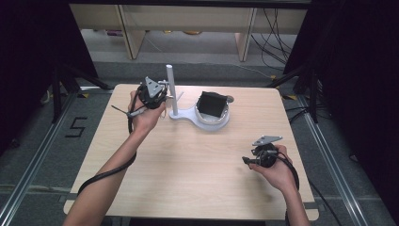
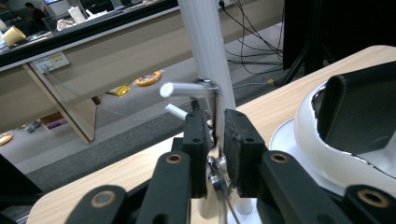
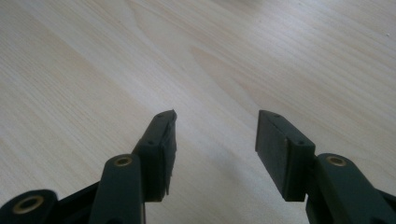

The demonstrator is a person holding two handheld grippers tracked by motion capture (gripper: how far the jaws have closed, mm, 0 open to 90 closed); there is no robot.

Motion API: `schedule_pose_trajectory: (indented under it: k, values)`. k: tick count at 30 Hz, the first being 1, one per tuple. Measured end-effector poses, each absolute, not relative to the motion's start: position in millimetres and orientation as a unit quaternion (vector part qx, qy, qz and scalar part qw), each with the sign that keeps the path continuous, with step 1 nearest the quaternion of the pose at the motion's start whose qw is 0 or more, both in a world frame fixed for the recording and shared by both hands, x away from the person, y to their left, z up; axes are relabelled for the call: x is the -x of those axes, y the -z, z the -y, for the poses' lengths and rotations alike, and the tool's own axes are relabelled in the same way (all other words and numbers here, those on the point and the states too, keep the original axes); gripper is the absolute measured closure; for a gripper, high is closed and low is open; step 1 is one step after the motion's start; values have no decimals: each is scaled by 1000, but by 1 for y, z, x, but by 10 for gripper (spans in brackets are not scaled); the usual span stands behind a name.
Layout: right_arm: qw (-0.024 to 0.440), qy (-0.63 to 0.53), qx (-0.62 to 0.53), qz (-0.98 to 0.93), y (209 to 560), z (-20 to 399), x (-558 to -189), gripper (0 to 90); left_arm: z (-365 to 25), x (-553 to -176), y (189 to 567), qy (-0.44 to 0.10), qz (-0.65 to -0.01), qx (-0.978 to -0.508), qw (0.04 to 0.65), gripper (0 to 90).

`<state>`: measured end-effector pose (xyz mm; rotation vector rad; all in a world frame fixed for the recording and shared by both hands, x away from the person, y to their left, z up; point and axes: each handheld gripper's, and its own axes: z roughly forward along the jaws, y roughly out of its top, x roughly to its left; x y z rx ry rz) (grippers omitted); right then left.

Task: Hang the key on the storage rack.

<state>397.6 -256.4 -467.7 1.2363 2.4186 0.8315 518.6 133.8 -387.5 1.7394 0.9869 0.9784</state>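
- Two hand-held grippers: the left hand-held gripper [image 2: 215, 135] was nearer, its jaws barely parted around a thin metal hook [image 2: 212, 100] rising upright beside the white post [image 2: 205, 51].
- Right hand-held gripper [image 3: 215, 140] spread, empty over the counter [image 3: 140, 56], well apart.

Bent metal rod [image 2: 211, 112] stands upright between tongs, against white post [image 2: 208, 51].

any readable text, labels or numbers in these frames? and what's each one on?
"5": black figure marked on the grey floor left of the table, high view.
Yellow-and-white label on the wall box behind the counter, left gripper view: too small and blurred to read.
Nothing legible on the white stand, the black cloth or either gripper.
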Motion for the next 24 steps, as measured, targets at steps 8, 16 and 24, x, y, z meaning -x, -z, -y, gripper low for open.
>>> schedule_pose_trajectory:
  k: [8, 16, 24]
  values:
    - [166, -294, -418, -843, 468, 259, -400, 491, -140, -511, 389, -368, -394, -708, 456, 710]
    - [161, -292, -418, -845, 466, 259, -399, 491, -150, -503, 390, -354, -392, -712, 463, 658]
    - [162, -293, -425, -841, 467, 259, -398, 490, -167, -489, 397, -335, -395, -718, 465, 615]
